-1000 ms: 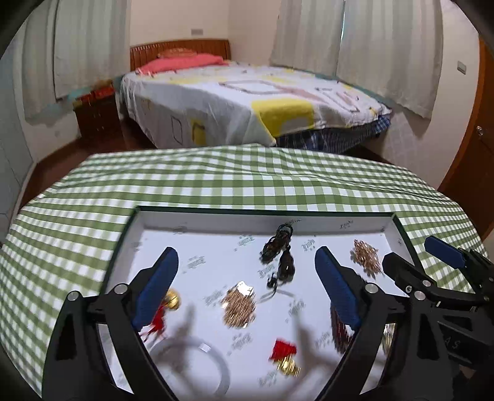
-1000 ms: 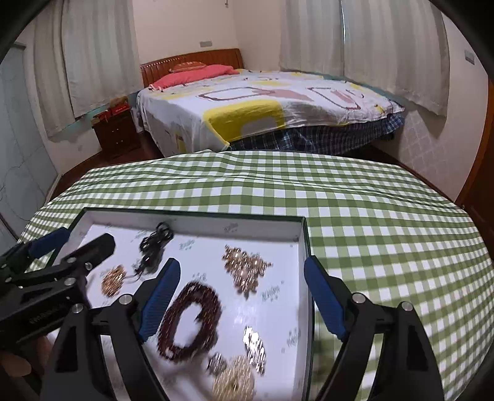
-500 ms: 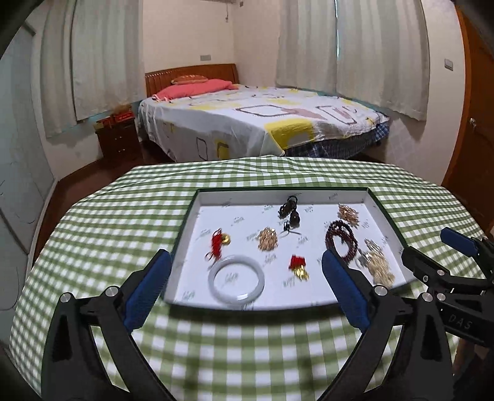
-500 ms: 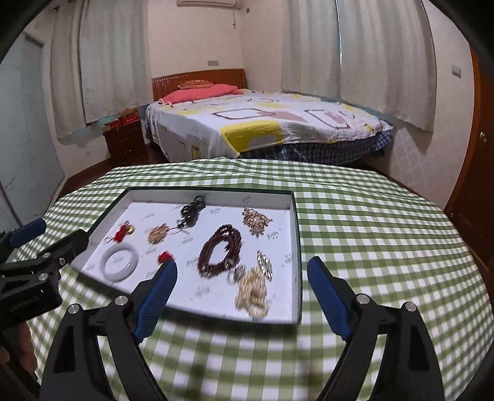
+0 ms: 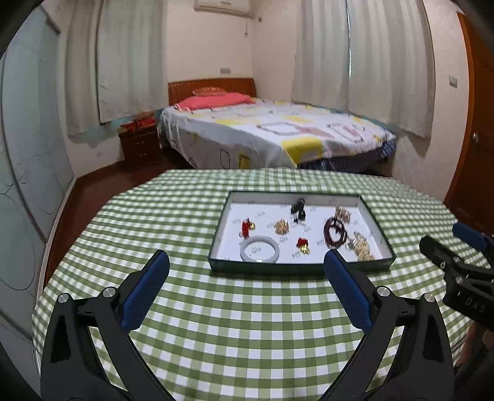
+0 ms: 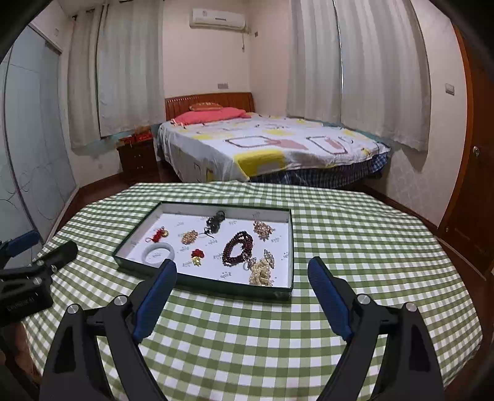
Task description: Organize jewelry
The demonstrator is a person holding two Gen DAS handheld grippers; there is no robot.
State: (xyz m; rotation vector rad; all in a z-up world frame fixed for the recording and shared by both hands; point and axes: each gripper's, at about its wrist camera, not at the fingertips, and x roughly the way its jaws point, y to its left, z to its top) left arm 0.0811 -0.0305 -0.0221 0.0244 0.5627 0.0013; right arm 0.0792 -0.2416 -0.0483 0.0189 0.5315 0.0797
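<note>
Much of the jewelry reads only as small blurs

In the left wrist view we see the tray's (image 5: 301, 267) small pieces smeared, and the left gripper's near-right fingertip (image 5: 332, 258) hides part of its near wall; the right gripper (image 5: 457, 246) is cut off by the right edge. We cannot make out the printed marks on the tray floor.

A large bed (image 6: 265, 148) with a patterned sheet stands against the far wall, with a wooden headboard (image 6: 210, 101) and a red pillow (image 6: 213, 115). Left of the bed is a dark wooden nightstand (image 6: 137, 157). White curtains (image 6: 383, 77) hang right and left of the bed. Above the bed is an air conditioner (image 6: 217, 18). Right of the bed is probably a wooden door (image 6: 475, 160).
</note>
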